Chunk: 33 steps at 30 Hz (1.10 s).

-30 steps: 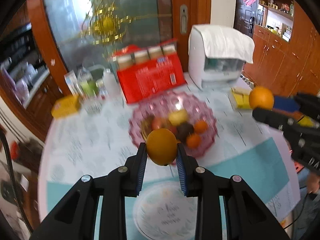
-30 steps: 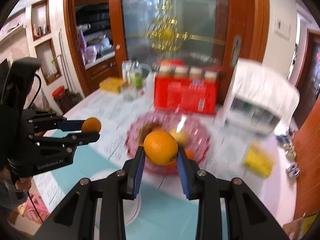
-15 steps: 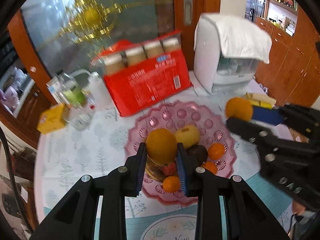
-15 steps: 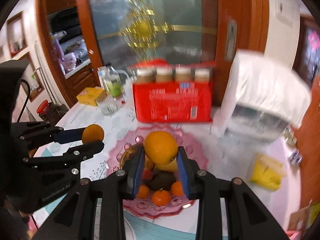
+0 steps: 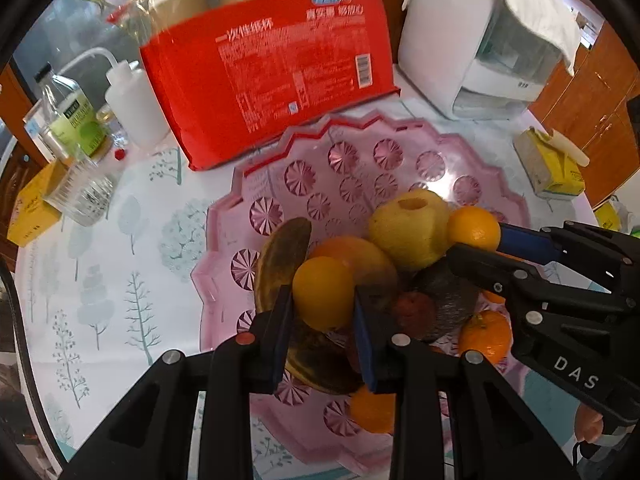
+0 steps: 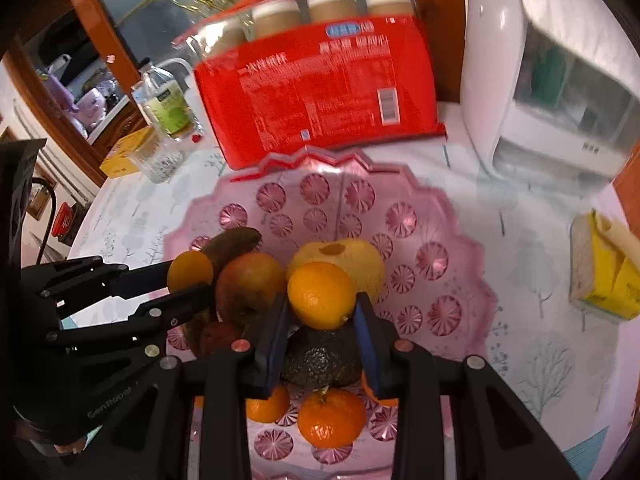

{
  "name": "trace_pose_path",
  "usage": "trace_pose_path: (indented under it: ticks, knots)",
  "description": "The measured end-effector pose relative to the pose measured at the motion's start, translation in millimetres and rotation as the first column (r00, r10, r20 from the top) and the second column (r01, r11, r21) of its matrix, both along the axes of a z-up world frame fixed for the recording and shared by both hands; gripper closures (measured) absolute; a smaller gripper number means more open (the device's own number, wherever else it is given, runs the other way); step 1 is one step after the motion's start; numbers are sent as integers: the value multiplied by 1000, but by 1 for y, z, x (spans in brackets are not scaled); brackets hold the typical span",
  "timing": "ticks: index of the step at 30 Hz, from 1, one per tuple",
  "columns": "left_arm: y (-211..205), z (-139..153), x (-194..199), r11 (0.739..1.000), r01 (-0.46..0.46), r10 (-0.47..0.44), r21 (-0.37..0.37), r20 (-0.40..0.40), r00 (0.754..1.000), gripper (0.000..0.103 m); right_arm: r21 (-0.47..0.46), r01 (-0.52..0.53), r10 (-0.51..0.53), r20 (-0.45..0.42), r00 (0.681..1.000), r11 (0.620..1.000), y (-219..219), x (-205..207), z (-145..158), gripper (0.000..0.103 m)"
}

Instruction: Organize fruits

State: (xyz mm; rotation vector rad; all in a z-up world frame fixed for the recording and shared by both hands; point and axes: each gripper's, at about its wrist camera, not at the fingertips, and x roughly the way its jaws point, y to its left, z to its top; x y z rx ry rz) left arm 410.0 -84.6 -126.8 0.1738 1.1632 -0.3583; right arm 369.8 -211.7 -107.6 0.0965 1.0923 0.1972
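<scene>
A red pack of paper cups (image 5: 272,76) stands toward the table's far edge, with a white squeeze bottle (image 5: 134,106) just to its left. Further left are a green-labelled glass bottle (image 5: 74,120), a clear tumbler (image 5: 82,194) and a yellow box (image 5: 32,210). A white appliance (image 5: 476,44), cloth-draped, sits at the far right, a yellow carton (image 5: 550,168) near the right edge.

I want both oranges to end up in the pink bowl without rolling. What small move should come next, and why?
Probably lower a little more before opening: the left gripper and right gripper each clamp an orange above the piled fruit in the pink bowl, so releasing now risks a roll.
</scene>
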Motion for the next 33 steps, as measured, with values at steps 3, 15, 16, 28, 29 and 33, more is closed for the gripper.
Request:
trace_pose_path:
  ticks: [3, 15, 16, 28, 29, 33]
  knots:
    - [2, -6, 1, 1000, 6, -6, 3, 1, 1000, 72, 13, 8, -8, -21, 1000, 1000, 3, 1, -8, 70]
    - [17, 6, -10, 999, -26, 24, 21, 80, 996, 23, 47, 49, -48, -21, 999, 998, 3, -16, -5, 61]
    - [19, 9, -13, 999, -33, 31, 19, 86, 996, 22, 44, 51, -51, -16, 999, 998, 3, -18, -3, 60]
    - [40, 54, -50, 989, -115, 121, -96, 65, 990, 15, 13, 58, -59, 72, 996, 998, 8, -50, 41, 57]
    - [41, 58, -54, 987, -117, 124, -111, 56, 991, 15, 13, 63, -64, 79, 995, 998, 8, -54, 45, 57]
    - [43, 74, -75, 984, -131, 139, -117, 61, 988, 12, -4, 66, -66, 102, 993, 998, 10, -69, 59, 56]
